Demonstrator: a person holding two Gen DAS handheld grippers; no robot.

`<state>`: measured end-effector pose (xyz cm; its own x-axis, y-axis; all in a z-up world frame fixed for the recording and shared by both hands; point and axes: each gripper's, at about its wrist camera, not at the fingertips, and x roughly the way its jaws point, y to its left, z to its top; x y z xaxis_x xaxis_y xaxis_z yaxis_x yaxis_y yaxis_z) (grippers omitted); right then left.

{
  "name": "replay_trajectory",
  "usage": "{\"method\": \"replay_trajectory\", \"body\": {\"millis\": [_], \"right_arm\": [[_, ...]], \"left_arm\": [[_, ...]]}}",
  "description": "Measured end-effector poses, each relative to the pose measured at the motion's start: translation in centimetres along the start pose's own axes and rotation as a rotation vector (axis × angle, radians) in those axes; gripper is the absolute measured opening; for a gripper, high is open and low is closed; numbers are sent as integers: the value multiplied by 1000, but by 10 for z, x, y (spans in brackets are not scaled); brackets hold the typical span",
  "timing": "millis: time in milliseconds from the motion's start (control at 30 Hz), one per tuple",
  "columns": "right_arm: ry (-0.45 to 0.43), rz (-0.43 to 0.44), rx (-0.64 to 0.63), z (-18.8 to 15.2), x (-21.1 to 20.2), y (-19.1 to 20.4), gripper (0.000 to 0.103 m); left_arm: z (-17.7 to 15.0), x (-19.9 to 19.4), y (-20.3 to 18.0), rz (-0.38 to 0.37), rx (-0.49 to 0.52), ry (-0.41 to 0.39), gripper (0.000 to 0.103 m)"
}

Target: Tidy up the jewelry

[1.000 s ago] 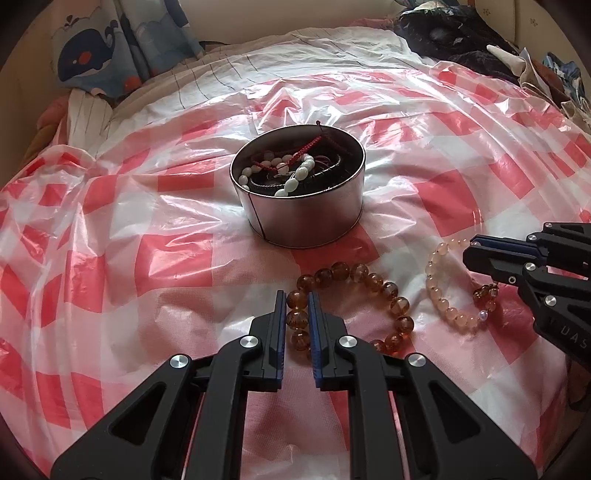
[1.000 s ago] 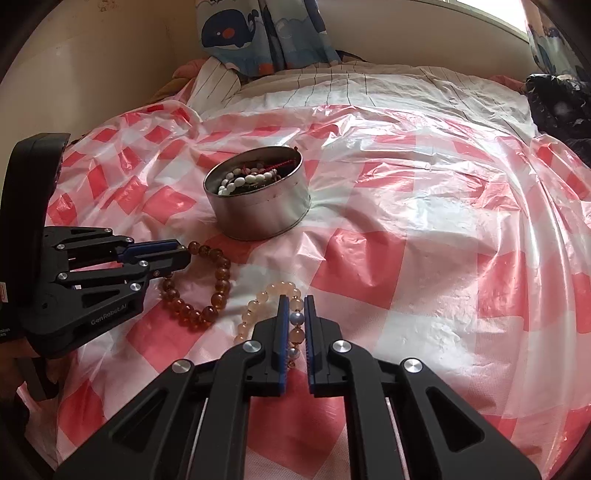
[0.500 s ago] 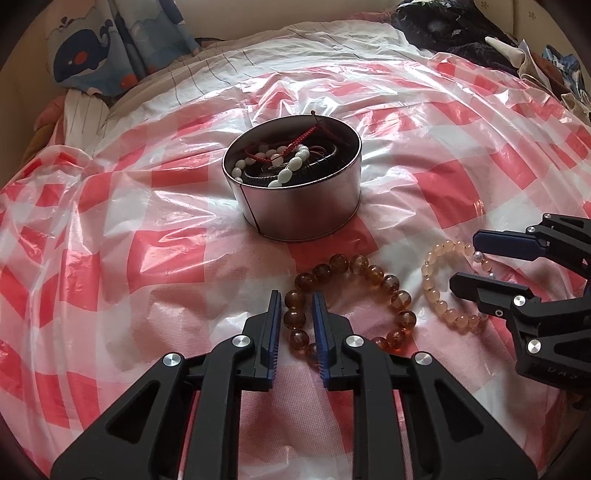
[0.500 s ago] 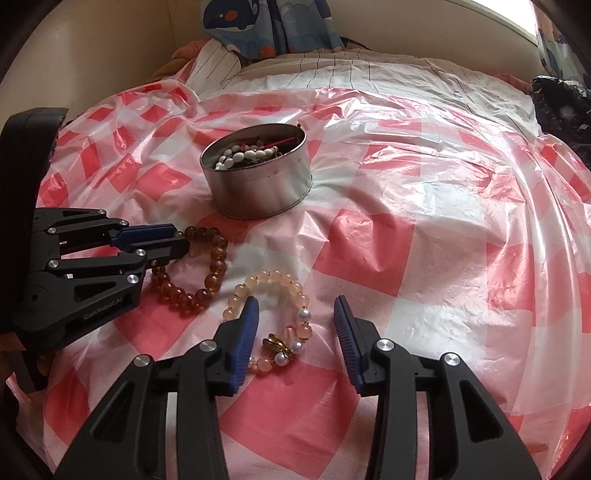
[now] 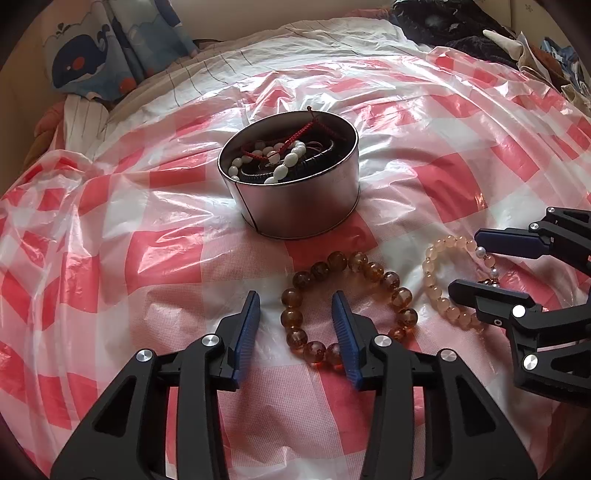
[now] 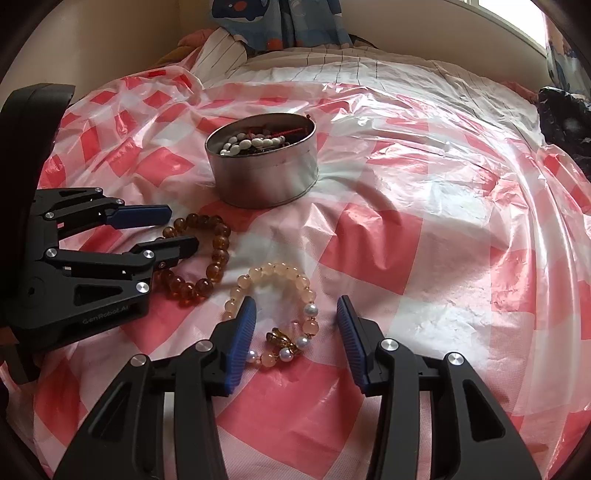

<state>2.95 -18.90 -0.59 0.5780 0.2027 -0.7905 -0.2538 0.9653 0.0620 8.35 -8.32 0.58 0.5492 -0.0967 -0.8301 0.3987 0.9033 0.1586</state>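
Both tongs gaping: left (image 5: 295, 314) straddles glossy amber beads (image 5: 349, 306), right (image 6: 295, 317) pale beads (image 6: 273, 291).

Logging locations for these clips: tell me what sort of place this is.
Most likely a bedroom at home. The work surface looks like a bed covered by a red-and-white checked plastic sheet, striped bedding shows beyond it, whale-print fabric sits near the wall, and dark clothes lie heaped at the edge.

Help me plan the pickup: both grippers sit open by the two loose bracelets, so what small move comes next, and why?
Probably close the left gripper on the amber bracelet: its near beads already lie between the open fingers. The right gripper likewise straddles the pale bracelet; the tin waits behind.
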Motion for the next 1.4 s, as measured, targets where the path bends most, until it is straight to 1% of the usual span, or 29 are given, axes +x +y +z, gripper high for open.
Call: {"method": "replay_trajectory", "body": {"millis": [33, 67, 100, 133, 200, 300, 367, 433, 467, 533, 567, 600, 633, 667, 700, 800, 967, 1133, 1267, 1400], "right_arm": [[-1, 3, -4, 0, 0, 1, 28], [-5, 5, -5, 0, -1, 1, 20], [-9, 9, -1, 0, -2, 0, 11], [-14, 15, 7, 1, -3, -2, 8], [-23, 31, 26, 1, -5, -5, 8], [-27, 27, 32, 2, -6, -5, 9], [-27, 20, 40, 3, -6, -7, 11], [-29, 12, 41, 3, -7, -7, 38], [-29, 10, 33, 3, -6, -6, 40], [-7, 6, 7, 2, -2, -1, 40], [0, -3, -9, 1, -1, 2, 40], [1, 0, -17, 1, -1, 3, 37], [0, 10, -20, 0, -1, 3, 24], [-2, 8, -20, 0, -2, 3, 15], [-6, 14, -14, 0, -3, 2, 9], [-26, 29, 0, 0, -7, 0, 9], [-43, 26, 4, 2, -11, 0, 9], [-95, 37, 28, 5, -22, -4, 8], [-95, 25, 37, 6, -21, -5, 8], [-131, 6, 67, 7, -29, -13, 8]], "left_arm": [[0, 0, 0, 0, 2, -1, 38], [-1, 0, -1, -6, 7, 1, 36], [-1, -1, -2, -26, 11, 4, 23], [-1, -1, -3, -31, 16, 7, 14], [-1, -1, -5, -27, 30, 6, 12], [-1, -1, -6, -29, 24, 6, 12], [-1, -1, -6, -28, 24, 7, 12], [-1, -1, -6, -27, 24, 6, 13], [-1, 0, -6, -25, 23, 6, 13], [-1, 0, -5, -24, 19, 7, 14], [-1, 0, -4, -25, 19, 8, 14], [-1, 0, -5, -24, 22, 6, 14], [-1, 0, -5, -26, 30, 8, 13], [-2, -1, -6, -31, 40, 5, 10], [-2, -2, -7, -37, 42, 1, 10], [-1, -5, -8, -41, 43, -11, 10], [0, -6, -8, -32, 44, -19, 10], [2, -15, -5, -37, 27, -51, 10], [2, -12, -3, -25, 23, -41, 10], [3, -15, 1, -17, 4, -56, 10]]}}
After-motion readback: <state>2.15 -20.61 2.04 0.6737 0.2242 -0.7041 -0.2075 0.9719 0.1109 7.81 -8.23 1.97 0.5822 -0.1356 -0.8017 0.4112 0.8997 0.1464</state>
